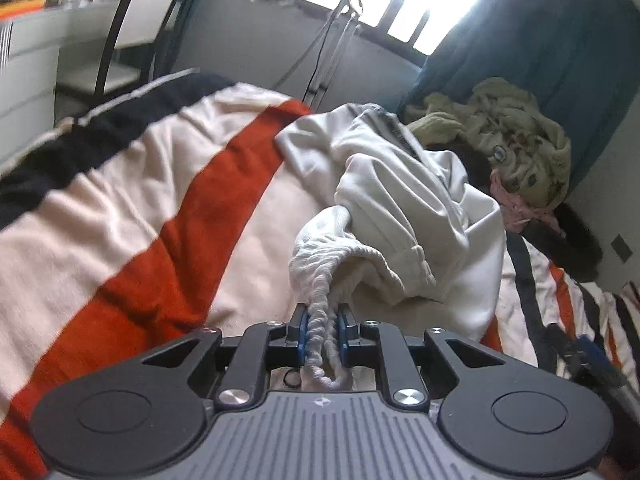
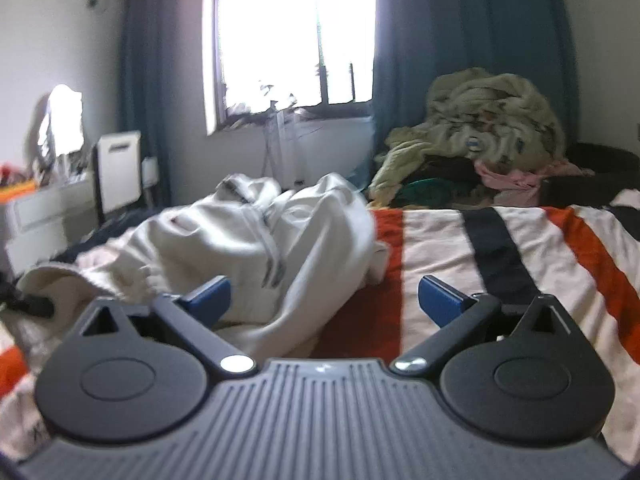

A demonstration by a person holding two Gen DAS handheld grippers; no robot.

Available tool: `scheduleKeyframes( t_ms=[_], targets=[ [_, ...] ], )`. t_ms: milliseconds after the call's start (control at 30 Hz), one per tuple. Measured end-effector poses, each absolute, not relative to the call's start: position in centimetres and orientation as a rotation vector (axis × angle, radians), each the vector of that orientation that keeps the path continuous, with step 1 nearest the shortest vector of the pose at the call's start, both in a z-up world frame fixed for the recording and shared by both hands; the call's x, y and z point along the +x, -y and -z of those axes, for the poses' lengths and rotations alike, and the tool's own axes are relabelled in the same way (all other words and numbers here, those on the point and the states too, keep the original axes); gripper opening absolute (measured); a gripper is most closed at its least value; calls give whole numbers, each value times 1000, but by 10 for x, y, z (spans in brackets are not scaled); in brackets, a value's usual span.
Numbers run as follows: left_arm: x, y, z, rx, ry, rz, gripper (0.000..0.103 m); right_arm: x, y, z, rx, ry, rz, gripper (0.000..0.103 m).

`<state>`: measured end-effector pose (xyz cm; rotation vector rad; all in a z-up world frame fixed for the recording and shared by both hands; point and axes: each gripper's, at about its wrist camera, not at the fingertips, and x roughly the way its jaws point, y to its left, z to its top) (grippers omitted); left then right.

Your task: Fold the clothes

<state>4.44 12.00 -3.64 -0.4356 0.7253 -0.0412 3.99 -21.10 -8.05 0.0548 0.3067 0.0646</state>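
Note:
A crumpled white zip jacket (image 1: 400,196) lies on a bed with a striped blanket (image 1: 140,208). My left gripper (image 1: 323,326) is shut on the jacket's ribbed cuff (image 1: 320,304), which bunches between the blue pads. In the right wrist view the same jacket (image 2: 256,240) sits in a heap just ahead and to the left. My right gripper (image 2: 324,300) stands open above the blanket (image 2: 460,248), and the jacket's near edge lies between and below its blue fingertips (image 2: 440,300). In the left wrist view the right gripper (image 1: 588,356) shows at the lower right.
A pile of other clothes (image 2: 480,136) is heaped at the bed's far end by a teal curtain (image 2: 460,40). A bright window (image 2: 296,32) is behind. A chair (image 1: 140,32) and a cluttered white desk (image 2: 36,208) stand to the left of the bed.

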Motion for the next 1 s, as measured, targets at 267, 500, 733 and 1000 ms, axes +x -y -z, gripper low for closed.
scheduleKeyframes(
  t_ms=[267,500,733,1000],
  targets=[
    [50,-138,58,-533,-746,36,17,96,178,92,-37,-395,-184,60],
    [58,-140,76,-554,-753,18,17,135,133,125,-276,-481,-171,54],
    [66,-133,85,-526,-758,0,19,151,114,141,-444,-507,-27,53],
    [73,-116,90,-445,-750,2,21,129,148,131,-246,-362,170,60]
  ],
)
